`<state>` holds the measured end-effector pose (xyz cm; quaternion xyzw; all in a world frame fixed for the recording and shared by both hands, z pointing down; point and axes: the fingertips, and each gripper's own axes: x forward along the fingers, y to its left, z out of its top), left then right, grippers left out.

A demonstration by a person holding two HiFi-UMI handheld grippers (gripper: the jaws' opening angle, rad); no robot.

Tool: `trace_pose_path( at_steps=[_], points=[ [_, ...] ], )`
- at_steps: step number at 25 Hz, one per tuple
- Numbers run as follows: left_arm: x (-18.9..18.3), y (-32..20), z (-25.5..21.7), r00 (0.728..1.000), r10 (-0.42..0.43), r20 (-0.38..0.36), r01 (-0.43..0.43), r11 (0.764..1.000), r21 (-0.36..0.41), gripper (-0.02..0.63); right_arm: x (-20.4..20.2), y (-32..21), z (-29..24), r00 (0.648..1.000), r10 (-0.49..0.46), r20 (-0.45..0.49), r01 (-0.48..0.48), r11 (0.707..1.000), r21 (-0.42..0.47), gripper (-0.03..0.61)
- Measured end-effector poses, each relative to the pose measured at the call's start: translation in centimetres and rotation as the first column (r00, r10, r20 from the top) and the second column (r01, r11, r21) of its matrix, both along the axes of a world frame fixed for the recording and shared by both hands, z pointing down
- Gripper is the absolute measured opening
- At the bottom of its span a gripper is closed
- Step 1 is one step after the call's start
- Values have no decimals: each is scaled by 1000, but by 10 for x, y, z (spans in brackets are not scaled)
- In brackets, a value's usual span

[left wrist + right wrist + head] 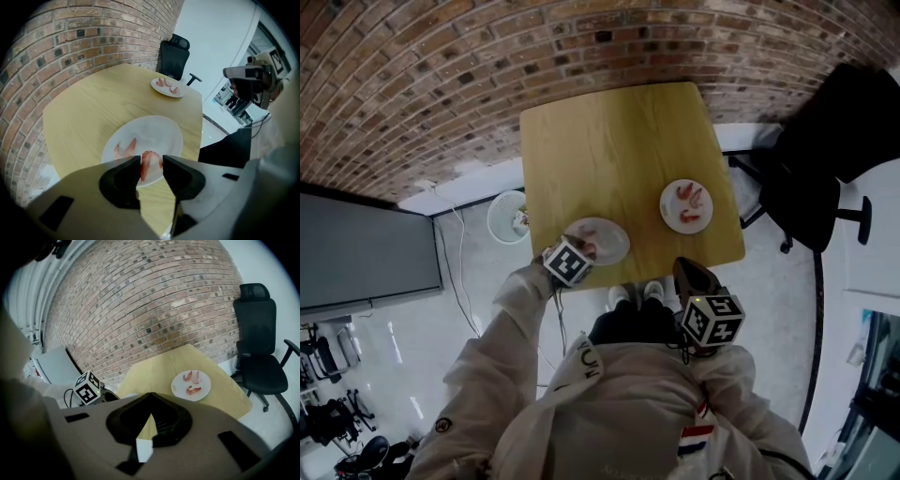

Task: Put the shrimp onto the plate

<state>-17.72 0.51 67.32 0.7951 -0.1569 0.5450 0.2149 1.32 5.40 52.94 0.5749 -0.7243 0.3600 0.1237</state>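
Closest to us, our left gripper points steeply down over the near plate, which sits at the near edge of the wooden table. Its two jaws pinch a shrimp, which fills the gap and touches both jaws. The shrimp is curled like a hook. Its long side runs along the left jaw, from the tips back toward the camera. Its bent end turns across to the right jaw. We cannot tell which end is the head, or whether the shrimp touches the plate under it. A second shrimp lies on the same plate, just left of the jaws. Our right gripper hangs off to the right, by the table's near right corner and well apart from both plates. Its jaws are pressed together at the tips and hold nothing. Our shoes show on the pale floor just under the near edge of the table. Farther out, bare wood lies between the two plates. The far plate sits toward the right side of the table, and three more shrimp lie on it. A white basket stands on the floor by the table's left side. A black chair stands past the table's right side. A brick wall rises behind the table.
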Motion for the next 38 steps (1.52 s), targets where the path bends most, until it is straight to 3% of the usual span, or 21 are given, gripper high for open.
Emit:
trace_pose_path(
  at_steps=[15, 38],
  points=[
    [42, -20, -28, 1000, -4, -2, 4, 999, 51, 150, 40, -18, -9, 1000, -6, 24, 6, 1000, 27, 23],
    [210, -73, -22, 999, -19, -37, 22, 997, 70, 150, 200, -61, 3, 999, 16, 37, -16, 1000, 5, 23]
  ],
)
